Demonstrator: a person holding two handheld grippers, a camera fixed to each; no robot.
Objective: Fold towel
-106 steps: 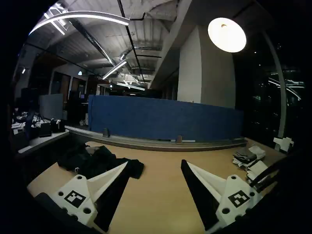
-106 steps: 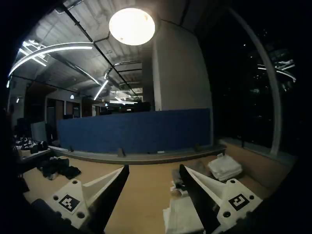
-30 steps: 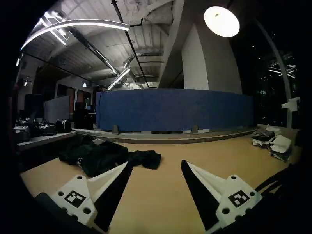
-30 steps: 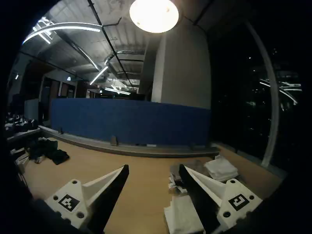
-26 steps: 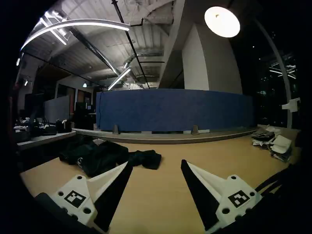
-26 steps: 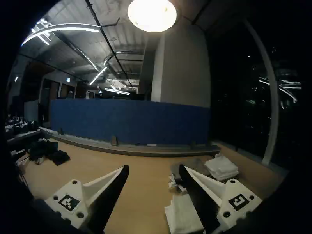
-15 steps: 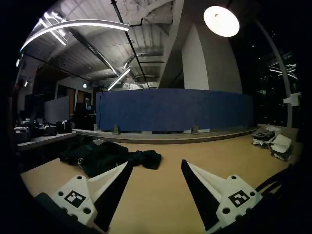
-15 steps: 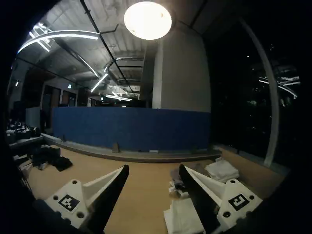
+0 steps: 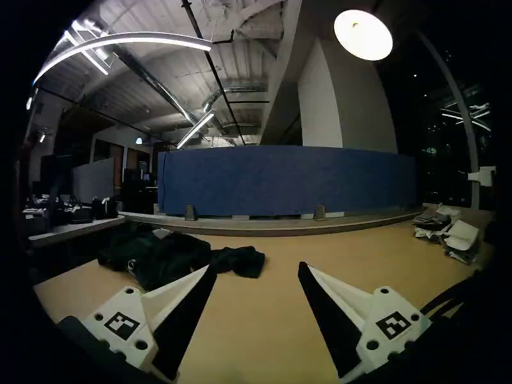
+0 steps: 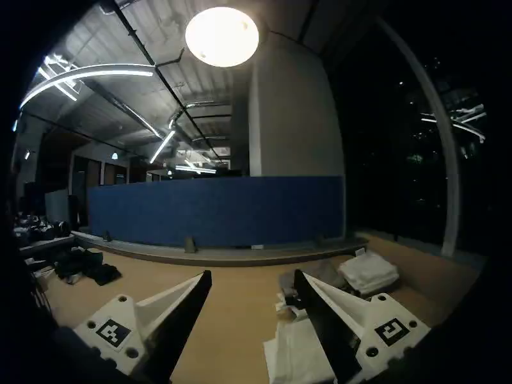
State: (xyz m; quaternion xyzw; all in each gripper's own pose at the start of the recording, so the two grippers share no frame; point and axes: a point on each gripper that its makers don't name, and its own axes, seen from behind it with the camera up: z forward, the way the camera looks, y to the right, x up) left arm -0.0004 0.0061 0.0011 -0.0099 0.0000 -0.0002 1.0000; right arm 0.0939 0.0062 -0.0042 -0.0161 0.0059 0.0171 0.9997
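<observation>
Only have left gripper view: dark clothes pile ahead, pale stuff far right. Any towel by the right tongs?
Observer: Yes. In the right gripper view a white towel lies flat on the table, partly hidden by the right tongs.
Operator: Gripped?
Observer: No. The right tongs are open, with bare table between them.
Operator: Any folded ones?
Observer: A stack of folded white towels sits farther back, to the right of the flat one.

White towel point(image 10: 289, 358), blue partition point(image 10: 217, 211)
</observation>
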